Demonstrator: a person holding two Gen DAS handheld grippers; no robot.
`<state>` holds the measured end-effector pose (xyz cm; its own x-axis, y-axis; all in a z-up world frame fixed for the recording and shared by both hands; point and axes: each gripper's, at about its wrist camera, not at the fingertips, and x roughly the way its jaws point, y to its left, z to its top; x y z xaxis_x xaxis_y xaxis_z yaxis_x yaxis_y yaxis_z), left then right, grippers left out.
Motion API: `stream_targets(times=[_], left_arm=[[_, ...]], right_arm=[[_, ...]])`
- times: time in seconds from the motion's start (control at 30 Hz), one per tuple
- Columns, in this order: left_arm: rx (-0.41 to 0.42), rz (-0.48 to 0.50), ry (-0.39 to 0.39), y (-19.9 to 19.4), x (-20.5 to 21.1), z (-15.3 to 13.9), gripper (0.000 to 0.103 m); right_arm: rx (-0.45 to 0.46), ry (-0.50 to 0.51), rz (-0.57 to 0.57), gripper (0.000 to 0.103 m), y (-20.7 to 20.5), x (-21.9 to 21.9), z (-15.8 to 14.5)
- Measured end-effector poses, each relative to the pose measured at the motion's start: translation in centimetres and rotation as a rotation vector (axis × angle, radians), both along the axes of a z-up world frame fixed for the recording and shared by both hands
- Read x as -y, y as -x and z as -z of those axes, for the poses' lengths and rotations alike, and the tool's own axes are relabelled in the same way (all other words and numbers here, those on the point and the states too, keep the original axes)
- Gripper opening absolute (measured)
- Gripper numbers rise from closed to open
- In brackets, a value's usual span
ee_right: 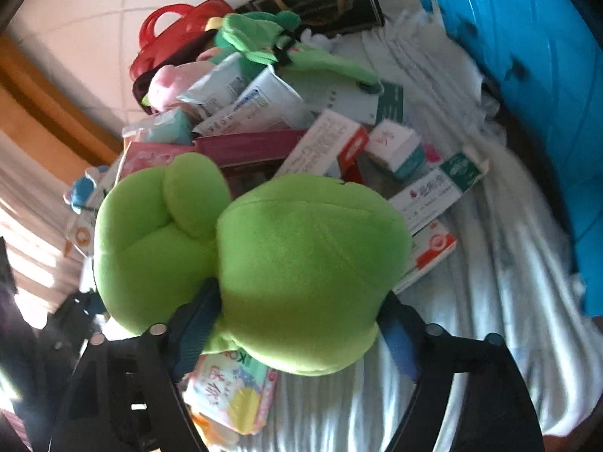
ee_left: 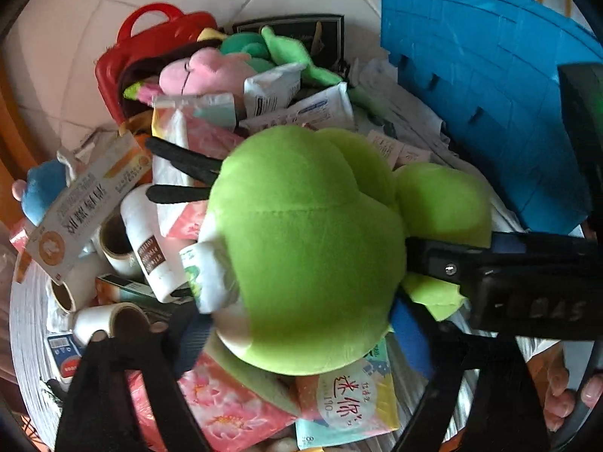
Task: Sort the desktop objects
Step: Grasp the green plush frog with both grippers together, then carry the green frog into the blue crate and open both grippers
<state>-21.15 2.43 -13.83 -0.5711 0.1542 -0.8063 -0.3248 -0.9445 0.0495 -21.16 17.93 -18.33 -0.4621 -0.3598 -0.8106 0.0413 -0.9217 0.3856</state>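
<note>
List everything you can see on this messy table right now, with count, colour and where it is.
Plush toy: one, lime green, foreground, between both grippers' fingers.
Plastic case: one, red, far left, plush toys piled in it.
Crate: one, blue, far right.
Boxes: several, mostly white, on the cloth mid-table.
Lint rolls: at least three, white, left side.
Tissue pack: one, pink floral, near edge.
Left gripper: black, shut on the plush.
Right gripper: black, shut on the plush.
</note>
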Motion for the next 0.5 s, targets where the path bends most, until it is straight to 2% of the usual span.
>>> stream_targets(times=[0.2, 0.5], left_arm=[[-0.058, 0.010, -0.040, -0.8, 0.1, -3.8, 0.079], [-0.220, 0.046, -0.086, -1.1, -0.7, -11.5, 0.079]], right_arm=[[-0.067, -0.034, -0.003, 0.068, -1.3, -0.1, -3.3], [-0.224, -0.046, 0.016, 0.066, -1.7, -1.2, -11.4]])
